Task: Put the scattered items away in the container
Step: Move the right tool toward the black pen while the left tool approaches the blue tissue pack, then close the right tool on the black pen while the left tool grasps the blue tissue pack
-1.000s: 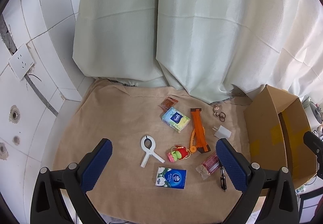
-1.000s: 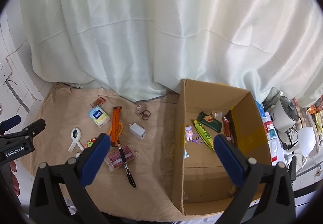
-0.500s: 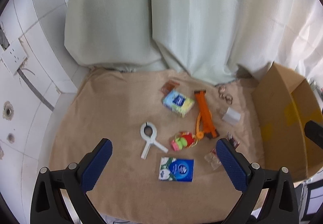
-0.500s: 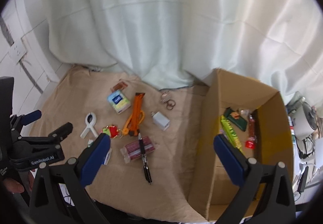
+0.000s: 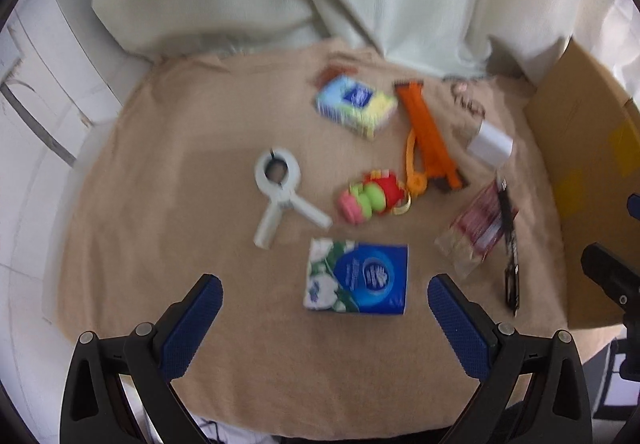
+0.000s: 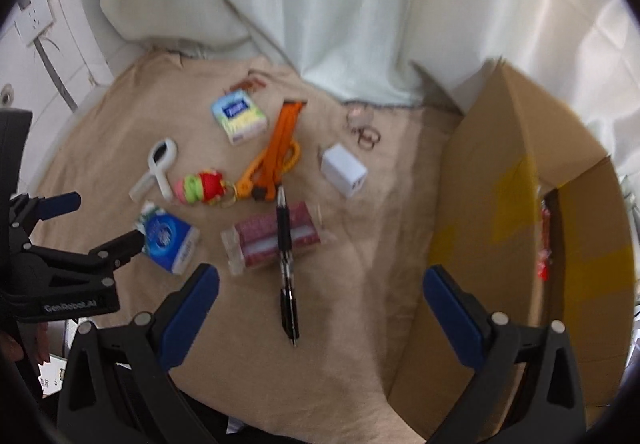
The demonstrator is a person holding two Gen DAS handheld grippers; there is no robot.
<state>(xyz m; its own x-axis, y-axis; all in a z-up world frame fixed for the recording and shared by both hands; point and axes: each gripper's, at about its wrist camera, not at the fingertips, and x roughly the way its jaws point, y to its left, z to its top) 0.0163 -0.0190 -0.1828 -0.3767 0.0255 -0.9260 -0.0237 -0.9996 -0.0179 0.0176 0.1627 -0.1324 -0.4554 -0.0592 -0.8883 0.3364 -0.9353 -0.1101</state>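
The big cardboard box [image 6: 520,203] stands on the right side of the tabletop [image 5: 160,163], which has a tan cloth on it. A few things already lie inside the box, but they are hard to make out.

The rest is spread out to the left of the box. Nearest the left gripper [image 5: 325,308] is the blue tissue pack [image 5: 358,276]. It lies flat, straight ahead and just past the wide-open, empty jaws, almost in the middle of the gap. Its longer side runs left to right, across the gap. So the left hand looks best placed to take it with a short push forward and down.

The right gripper [image 6: 320,298] is wide open and empty too. The black pen [image 6: 286,264] lies between its jaws, pointing near to far, with its far end resting on the red snack packet [image 6: 276,240]. The right hand is nearer to the pen and to the box.

Farther off lie the white clip [image 5: 278,191], the orange strap [image 5: 430,139] and the white charger [image 6: 344,171].
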